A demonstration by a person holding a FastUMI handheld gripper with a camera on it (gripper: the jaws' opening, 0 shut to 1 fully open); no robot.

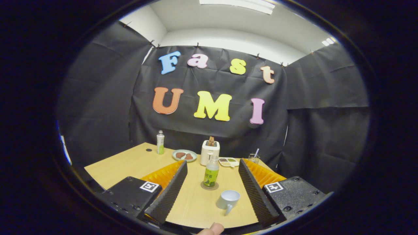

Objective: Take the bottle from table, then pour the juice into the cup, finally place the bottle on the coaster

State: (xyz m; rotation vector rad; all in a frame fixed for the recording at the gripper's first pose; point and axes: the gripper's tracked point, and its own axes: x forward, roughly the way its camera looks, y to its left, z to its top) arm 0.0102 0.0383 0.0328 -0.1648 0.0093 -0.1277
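**Q:** What did the panel show of the gripper [212, 182] itself?

**A:** Its two fingers [169, 192] were spread wide and held nothing. They pointed out over a light wooden table [120, 163], with open tabletop lying between them. A fingertip [212, 228] of the person holding the tool showed at the near edge, just below the table.

**Q:** Where did the bottle stand?

**A:** The bottle [211, 173], clear with a green label and filled with yellow-green liquid, stood upright between the fingers, touching neither. It rested on a round coaster [209, 186], whose rim showed around its base.

**Q:** And the cup?

**A:** The cup [229, 199], pale blue-grey, sat upright just to the right of the bottle and nearer to the gripper, apart from the coaster. Its handle pointed toward the camera. Its contents could not be made out from this angle.

**Q:** What lay beyond the fingers?

**A:** A white toaster [209, 151] stood behind the bottle, with a brown slice rising from its slot. To its left lay a pale green plate [184, 155] bearing two brown pieces, and farther left a second, slimmer bottle [160, 142] stood upright near the table's back edge. To the right of the toaster lay a small divided tray [228, 162], and past that a clear glass [254, 158] holding what appeared to be a straw or stick, though it was too small to tell which.
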